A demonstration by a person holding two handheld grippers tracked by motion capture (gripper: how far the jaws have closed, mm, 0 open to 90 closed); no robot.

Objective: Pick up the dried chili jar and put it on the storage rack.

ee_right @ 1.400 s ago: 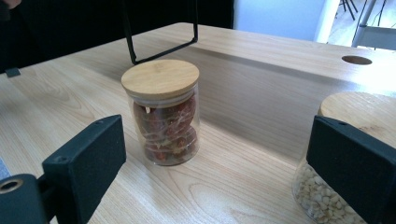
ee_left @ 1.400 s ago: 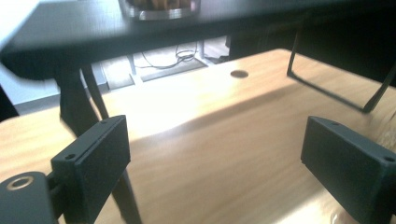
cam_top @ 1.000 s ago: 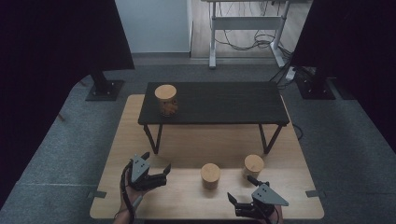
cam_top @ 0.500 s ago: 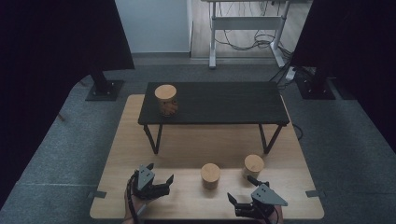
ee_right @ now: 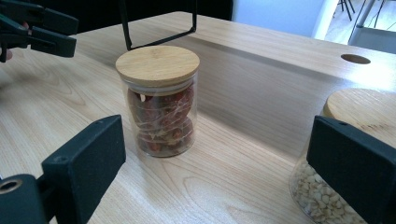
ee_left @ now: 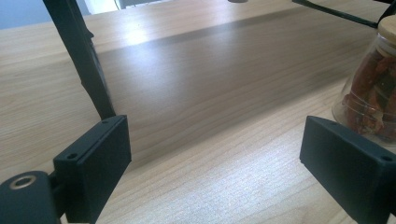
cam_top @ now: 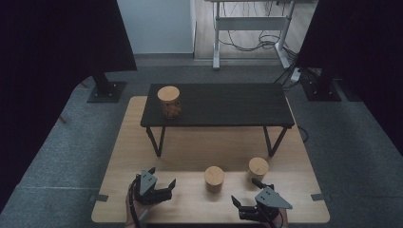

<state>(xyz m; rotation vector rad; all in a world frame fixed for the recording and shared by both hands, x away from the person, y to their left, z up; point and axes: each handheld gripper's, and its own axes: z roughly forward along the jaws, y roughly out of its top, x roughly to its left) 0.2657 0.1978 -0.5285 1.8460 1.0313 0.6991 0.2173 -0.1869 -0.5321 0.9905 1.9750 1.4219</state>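
The big pale wooden tabletop (ee_right: 243, 182) has a fine straight grain and a soft satin sheen. On it, the clear glass jar of red dried fruit (ee_right: 161, 119) looks smooth and glossy, with a matt round bamboo lid. Right beside that jar, the clear glass jar of pale beans (ee_right: 322, 196) looks the same. The left gripper (ee_left: 215, 163) and right gripper (ee_right: 224, 168) jaws are matt black plastic.

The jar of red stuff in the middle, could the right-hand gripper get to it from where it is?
Probably yes. The right gripper is open, and bare wooden table lies between it and the jar of red pieces. The jar of pale grains stands off to one side.
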